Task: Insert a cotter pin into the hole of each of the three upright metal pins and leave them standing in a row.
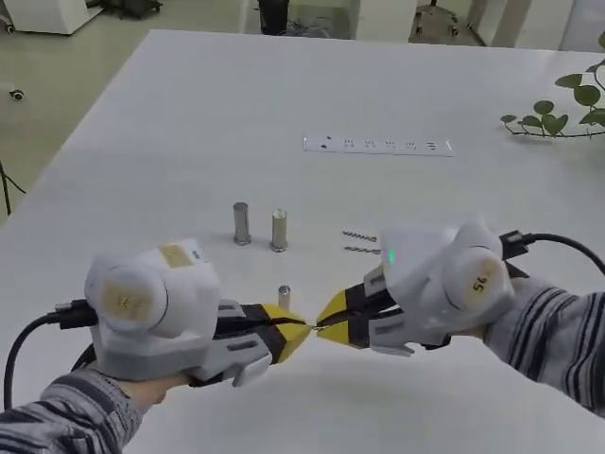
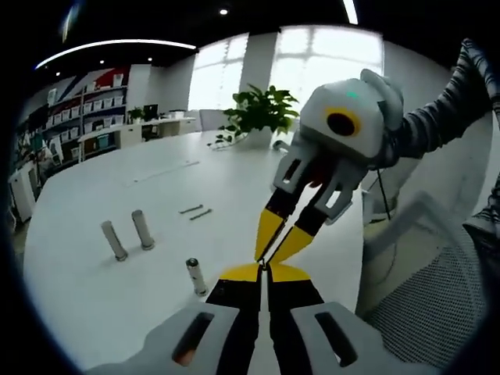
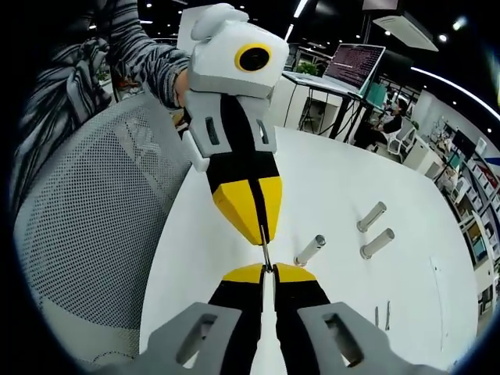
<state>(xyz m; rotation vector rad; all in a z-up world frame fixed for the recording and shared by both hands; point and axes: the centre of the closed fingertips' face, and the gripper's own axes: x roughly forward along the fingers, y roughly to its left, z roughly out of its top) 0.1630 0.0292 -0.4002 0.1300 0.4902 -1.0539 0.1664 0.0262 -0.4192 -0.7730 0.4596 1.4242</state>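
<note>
Tabletop (image 1: 189,113), white and wide, carries everything. Mesh chair back (image 3: 94,234) shows beside the table's edge in the right gripper view. Left gripper (image 1: 301,328) comes in from the lower left of the head view and right gripper (image 1: 326,323) from the lower right. Their yellow tips meet nose to nose just above the table, near its front edge. Both sets of jaws are closed. A cotter pin (image 3: 266,251), a thin metal sliver, spans the short gap between the tips, pinched at one end by the left gripper and at the other by the right gripper. Plant (image 1: 567,104) trails over the far right edge of the table. Power strip (image 1: 378,145) lies flat on the far side, well apart from the work. Rear left metal pin (image 1: 242,223) and rear right metal pin (image 1: 279,230) stand upright side by side near the middle of the table. Front metal pin (image 1: 284,296) stands upright nearer the person, apart from those two and just behind the meeting tips. The pins are too small to tell whether any hole is filled. Far spare cotter pin (image 1: 359,235) and near spare cotter pin (image 1: 361,250) lie flat and parallel, just beside each other, to the right of the rear right metal pin.
</note>
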